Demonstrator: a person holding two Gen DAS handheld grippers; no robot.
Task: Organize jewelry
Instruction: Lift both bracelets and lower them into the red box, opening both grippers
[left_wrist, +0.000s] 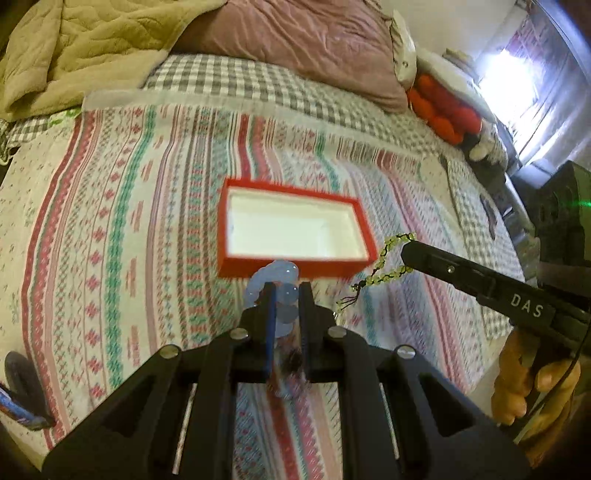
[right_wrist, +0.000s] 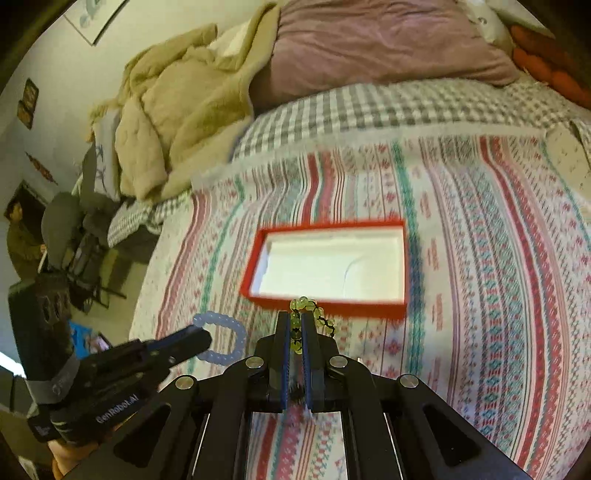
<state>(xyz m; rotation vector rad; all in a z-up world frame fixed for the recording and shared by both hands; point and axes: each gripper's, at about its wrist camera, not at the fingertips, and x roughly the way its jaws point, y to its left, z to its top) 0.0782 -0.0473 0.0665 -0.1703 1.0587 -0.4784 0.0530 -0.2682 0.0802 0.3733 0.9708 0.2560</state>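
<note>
Clamped in my left gripper (left_wrist: 286, 291) is a pale blue bead bracelet (left_wrist: 275, 275); my right gripper (right_wrist: 295, 325) pinches a yellow-green bead bracelet (right_wrist: 306, 306). Both hang just short of the red box (left_wrist: 291, 267), whose white inside looks bare, so nothing is stowed yet. Lettering reads "DAS" and "GenRobot.AI".

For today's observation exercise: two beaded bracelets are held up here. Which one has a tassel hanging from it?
The yellow-green bracelet, held in the right tool; the pale blue bracelet shows plain beads only.
</note>
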